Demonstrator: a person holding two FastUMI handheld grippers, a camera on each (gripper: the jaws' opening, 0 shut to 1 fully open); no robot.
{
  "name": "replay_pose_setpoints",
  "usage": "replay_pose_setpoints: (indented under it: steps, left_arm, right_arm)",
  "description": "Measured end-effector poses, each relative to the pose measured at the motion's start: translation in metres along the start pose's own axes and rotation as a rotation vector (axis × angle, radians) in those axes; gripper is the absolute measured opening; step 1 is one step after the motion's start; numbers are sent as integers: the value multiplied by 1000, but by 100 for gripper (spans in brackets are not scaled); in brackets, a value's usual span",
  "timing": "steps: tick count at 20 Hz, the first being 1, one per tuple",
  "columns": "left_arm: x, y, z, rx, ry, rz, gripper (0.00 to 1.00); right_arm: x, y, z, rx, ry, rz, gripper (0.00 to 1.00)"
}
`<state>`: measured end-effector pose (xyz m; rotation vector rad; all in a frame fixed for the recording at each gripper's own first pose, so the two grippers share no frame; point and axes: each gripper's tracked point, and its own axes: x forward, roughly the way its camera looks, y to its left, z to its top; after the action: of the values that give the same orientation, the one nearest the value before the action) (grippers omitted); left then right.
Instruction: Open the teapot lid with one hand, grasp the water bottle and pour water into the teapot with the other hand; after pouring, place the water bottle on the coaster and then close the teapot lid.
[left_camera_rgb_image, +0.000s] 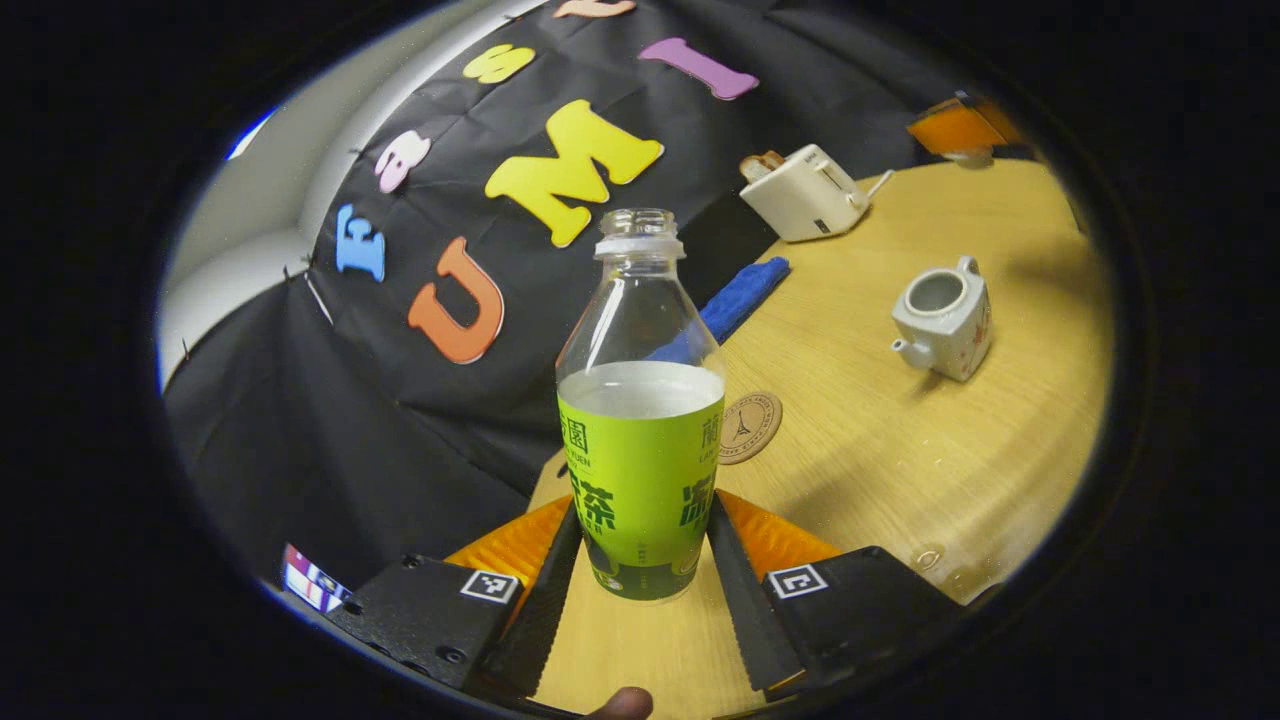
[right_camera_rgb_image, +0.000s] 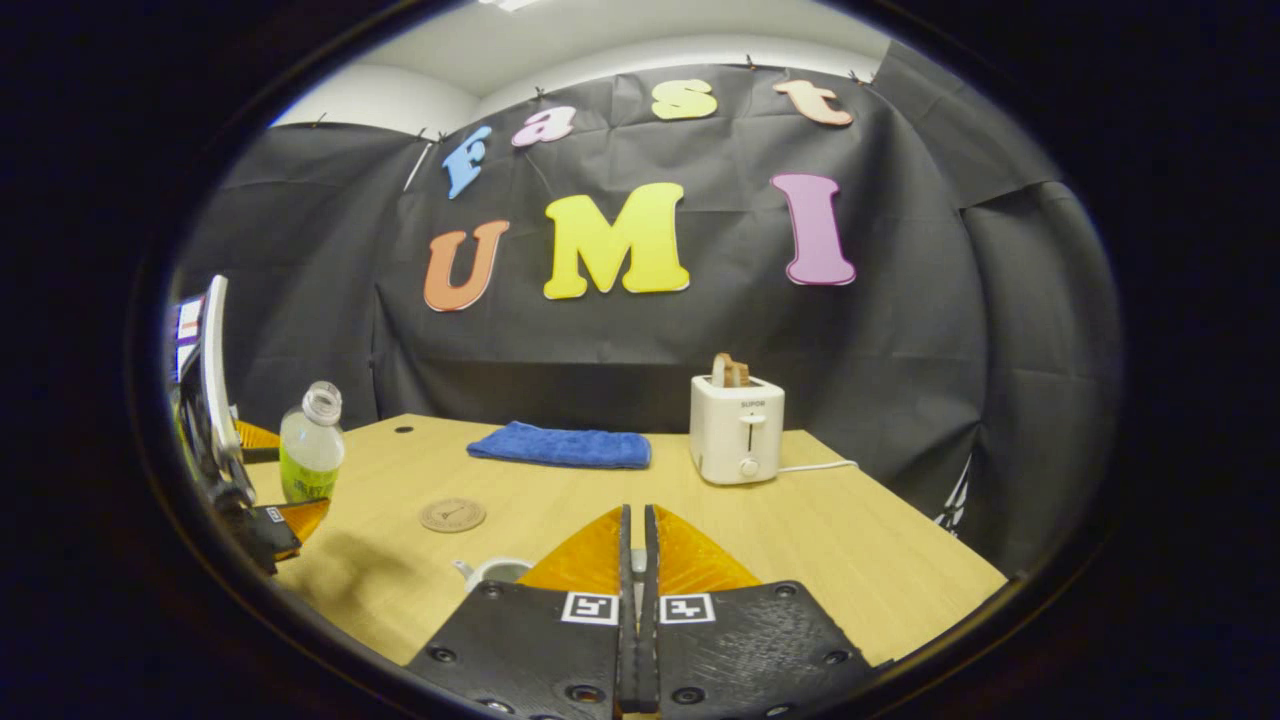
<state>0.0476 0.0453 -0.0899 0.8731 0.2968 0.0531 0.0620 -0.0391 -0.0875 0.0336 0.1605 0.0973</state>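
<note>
blue towel (right_camera_rgb_image: 560, 446) behind cork coaster (right_camera_rgb_image: 452, 514)

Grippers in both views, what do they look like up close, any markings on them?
The left gripper and right gripper match: two wedge-shaped jaws with ridged faces and toothed inner edges, each on a textured block with screws and a square black-and-white tag.

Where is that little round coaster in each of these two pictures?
Left gripper view: the coaster lies on the table just right of the water bottle, near the middle.
Right gripper view: the coaster lies lower left of centre, right of the bottle.
Shared landmark: the blue towel behind it.
</note>
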Motion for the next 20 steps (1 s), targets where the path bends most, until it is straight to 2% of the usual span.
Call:
replay_pose_setpoints:
  steps: [5,6,11,20]
  left_arm:
    - [1,-3,0,207,37,3,75]
    - [5,-5,0,252,50,-1,72]
    - [14,-14,10,472,47,-9,75]
    - [17,-26,32,721,25,-24,75]
  right_arm:
    - [-3,-19,-6,14,8,-6,0]
    - [-4,-22,-8,16,14,-6,0]
    - [-9,-32,-17,23,25,-1,0]
    - [-13,-39,-20,30,20,9,0]
